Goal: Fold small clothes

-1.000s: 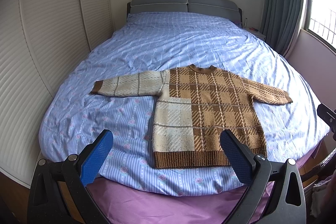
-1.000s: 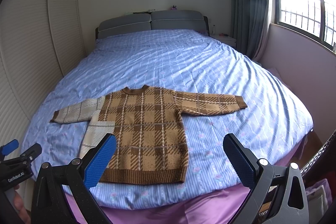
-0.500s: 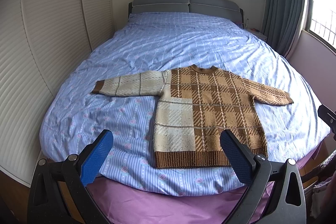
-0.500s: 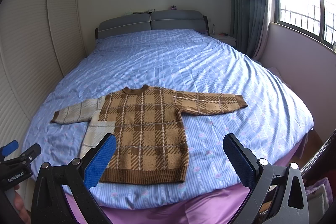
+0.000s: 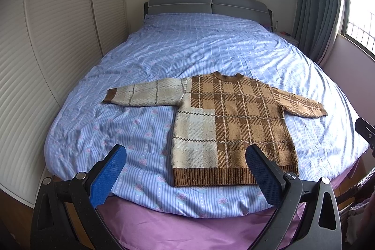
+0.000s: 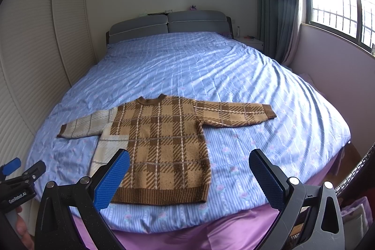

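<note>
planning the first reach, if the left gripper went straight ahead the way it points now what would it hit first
Probably the duvet just left of the sweater, near its cream side. The left gripper is open and nothing lies between. Depth is unclear in the fisheye view, so it might clip the sweater's edge.

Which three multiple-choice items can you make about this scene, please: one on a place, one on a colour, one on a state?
1. Where does the sweater lie?
A. near the foot of the bed
B. against the headboard
C. on the floor

2. What colour is the sleeve on the left of the view?
A. blue
B. cream
C. purple

3. How do the left gripper and the right gripper stand?
A. both shut on cloth
B. one open, one shut
C. both open, holding nothing

Answers:
1. A, the hem lies close to the near edge of the bed.
2. B, that sleeve is pale cream with a brown cuff.
3. C, each pair of blue fingers stands wide apart, above the bed.
</note>
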`<state>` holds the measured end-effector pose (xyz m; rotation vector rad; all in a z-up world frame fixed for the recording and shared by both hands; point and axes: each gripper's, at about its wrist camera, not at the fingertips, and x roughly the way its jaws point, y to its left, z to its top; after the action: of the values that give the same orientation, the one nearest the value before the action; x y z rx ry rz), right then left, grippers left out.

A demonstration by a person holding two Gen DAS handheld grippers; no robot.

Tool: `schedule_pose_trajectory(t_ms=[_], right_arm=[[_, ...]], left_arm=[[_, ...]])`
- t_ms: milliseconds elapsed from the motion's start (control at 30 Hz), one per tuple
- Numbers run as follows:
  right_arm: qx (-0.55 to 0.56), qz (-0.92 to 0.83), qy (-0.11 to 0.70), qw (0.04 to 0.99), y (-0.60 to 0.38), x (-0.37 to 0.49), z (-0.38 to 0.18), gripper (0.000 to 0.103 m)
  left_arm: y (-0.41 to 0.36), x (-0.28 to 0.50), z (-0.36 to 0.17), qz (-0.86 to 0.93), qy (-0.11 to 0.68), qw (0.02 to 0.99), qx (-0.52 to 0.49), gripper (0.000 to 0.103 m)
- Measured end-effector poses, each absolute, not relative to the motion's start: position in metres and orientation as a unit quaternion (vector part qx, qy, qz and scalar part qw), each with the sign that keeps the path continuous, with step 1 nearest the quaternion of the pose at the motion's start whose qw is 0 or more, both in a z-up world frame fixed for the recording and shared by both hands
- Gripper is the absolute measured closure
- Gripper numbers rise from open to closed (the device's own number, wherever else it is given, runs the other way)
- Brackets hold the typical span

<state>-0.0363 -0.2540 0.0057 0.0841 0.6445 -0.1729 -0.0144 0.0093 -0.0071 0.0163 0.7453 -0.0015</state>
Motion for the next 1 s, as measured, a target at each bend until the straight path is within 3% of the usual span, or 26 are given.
schedule_pose_trajectory(t_ms=[500, 1000], right_arm=[[0.052, -0.093, 0.313, 0.944, -0.262, -0.031, 0.005, 0.001], [0.137, -0.184, 0.291, 0.929, -0.382, 0.033, -0.025, 0.001]], left_arm=[[-0.010, 0.000, -0.007, -0.008, 0.356, 0.934, 0.020, 0.000], [-0.128, 0.101, -0.014, -0.065, 0.310, 0.948, 0.035, 0.000]])
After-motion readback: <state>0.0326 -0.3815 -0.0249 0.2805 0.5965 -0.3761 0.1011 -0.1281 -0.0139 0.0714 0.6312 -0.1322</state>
